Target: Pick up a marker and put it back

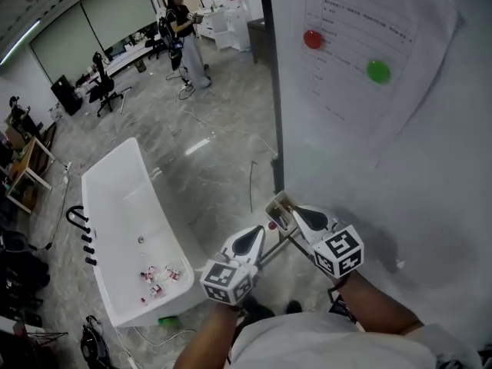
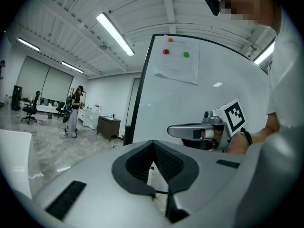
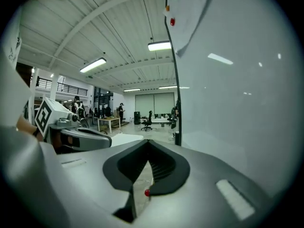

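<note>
1. Nearest: white shirt at the bottom edge of the head view, with the left forearm and right forearm reaching out from it.
2. Far left: white tub on the grey floor, a few small red and white bits in its bottom and black fittings on its left rim.
3. Left gripper: jaws pressed together, tips meeting in its own view, nothing pinched. It points up and right toward the board's lower corner.
4. Marker: only a small red end shows, too small to be sure. It sits just below a small tray at the board's bottom left corner, between the two grippers' tips. No jaw is on it; in the right gripper view the red dot shows low through the gap under the tips.
5. Right gripper: jaws closed tip to tip and empty, just beside the tray and close against the board.
6. Whiteboard: fills the right side. A paper sheet hangs on it under a red magnet and a green magnet.
7. Background, top left: a person stands well apart, near desks and office chairs.
</note>
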`<move>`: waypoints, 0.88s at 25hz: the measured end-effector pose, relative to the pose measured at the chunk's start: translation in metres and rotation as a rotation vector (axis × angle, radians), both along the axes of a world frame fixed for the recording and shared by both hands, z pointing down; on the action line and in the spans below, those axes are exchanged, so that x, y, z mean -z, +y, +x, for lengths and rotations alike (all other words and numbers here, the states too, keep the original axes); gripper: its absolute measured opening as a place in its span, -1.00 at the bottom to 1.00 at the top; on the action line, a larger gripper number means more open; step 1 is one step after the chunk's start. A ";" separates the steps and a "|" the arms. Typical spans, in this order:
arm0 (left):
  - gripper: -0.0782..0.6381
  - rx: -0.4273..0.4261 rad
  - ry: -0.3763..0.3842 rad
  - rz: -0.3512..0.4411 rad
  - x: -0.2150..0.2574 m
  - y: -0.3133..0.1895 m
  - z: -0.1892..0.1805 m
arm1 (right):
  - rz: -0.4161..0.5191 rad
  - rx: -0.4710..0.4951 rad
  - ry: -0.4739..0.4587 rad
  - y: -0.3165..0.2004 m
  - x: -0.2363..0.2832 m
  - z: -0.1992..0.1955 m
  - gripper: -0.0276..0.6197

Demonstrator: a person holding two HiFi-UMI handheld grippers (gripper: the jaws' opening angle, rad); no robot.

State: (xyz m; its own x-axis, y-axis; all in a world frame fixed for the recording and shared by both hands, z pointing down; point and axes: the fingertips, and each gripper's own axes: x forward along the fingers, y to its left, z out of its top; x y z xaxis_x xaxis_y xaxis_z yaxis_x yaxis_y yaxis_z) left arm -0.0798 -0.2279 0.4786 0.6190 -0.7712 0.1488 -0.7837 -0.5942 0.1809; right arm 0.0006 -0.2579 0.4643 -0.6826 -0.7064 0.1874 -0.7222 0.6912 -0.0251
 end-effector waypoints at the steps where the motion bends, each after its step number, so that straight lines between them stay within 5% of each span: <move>1: -0.77 0.005 0.003 0.021 0.011 0.002 0.000 | 0.022 0.009 -0.011 0.004 0.012 -0.002 -0.91; 9: -0.77 0.038 0.032 0.142 0.087 0.021 0.002 | 0.152 0.057 -0.096 0.052 0.079 -0.011 -0.91; 22: -0.77 0.030 0.027 0.168 0.103 0.039 0.013 | 0.205 0.079 -0.125 0.070 0.106 -0.008 -0.91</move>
